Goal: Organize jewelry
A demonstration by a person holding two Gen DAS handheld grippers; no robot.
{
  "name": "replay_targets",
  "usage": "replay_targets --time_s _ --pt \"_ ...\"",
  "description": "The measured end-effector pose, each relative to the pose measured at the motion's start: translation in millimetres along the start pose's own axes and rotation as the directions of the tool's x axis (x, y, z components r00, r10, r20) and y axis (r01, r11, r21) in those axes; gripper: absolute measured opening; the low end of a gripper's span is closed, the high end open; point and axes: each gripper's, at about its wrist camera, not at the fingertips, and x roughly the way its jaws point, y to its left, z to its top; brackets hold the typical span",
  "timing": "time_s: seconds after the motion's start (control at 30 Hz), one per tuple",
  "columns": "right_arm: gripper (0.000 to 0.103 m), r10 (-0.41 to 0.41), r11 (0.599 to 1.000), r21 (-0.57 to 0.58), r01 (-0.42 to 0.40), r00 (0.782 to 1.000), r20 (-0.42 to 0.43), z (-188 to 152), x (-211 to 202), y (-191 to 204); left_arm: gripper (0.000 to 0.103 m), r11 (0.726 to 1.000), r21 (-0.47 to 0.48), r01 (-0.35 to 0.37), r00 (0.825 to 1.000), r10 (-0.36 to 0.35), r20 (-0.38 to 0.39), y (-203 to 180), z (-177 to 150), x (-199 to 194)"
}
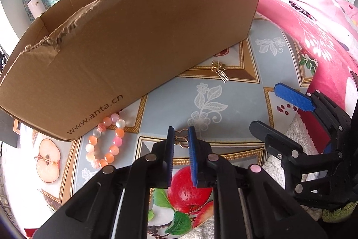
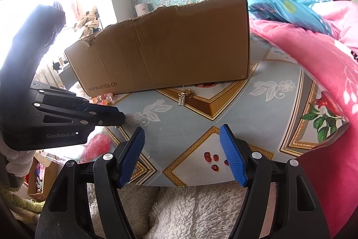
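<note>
In the left wrist view my left gripper [image 1: 181,131] points down at the table, its blue pads narrowly apart and closed against a small gold looped charm [image 1: 181,140] that lies on the cloth. A pink and orange bead bracelet [image 1: 104,143] rests to its left, against the foot of the cardboard box [image 1: 134,37]. A gold piece with a silver ladder pendant [image 1: 220,71] lies farther back beside the box. My right gripper [image 2: 181,134] stands open over the table's front edge with nothing between its pads. From the right wrist the box [image 2: 167,48], the pendant [image 2: 184,97] and the bracelet [image 2: 103,100] also show.
The table [image 1: 264,55] wears a patterned cloth printed with fruit and flowers. A pink blanket [image 2: 313,55] piles up along its right side. White fleece [image 2: 179,212] lies below the front edge. The box's torn front wall stands high, and its inside is hidden.
</note>
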Motion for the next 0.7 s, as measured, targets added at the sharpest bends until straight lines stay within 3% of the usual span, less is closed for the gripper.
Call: replay_targets --time_s 0.27,0.3,0.7 --pt "0.066 0.009 1.0 0.007 -0.009 1.0 0.004 -1 0 -1 0.01 1.0 -0.01 -0.002 1.0 0.003 0.008 1 -2 -2" --pt "0.066 0.009 1.0 0.007 -0.009 1.0 0.004 -1 0 -1 0.0 1.0 -0.012 -0.004 1.0 0.004 0.012 1 -2 -2" --pt "0.066 -0.001 1.0 0.0 0.001 1.0 -0.011 1 -1 0 0.0 0.997 -0.078 0.008 0.999 -0.004 0.05 25 -13 -15"
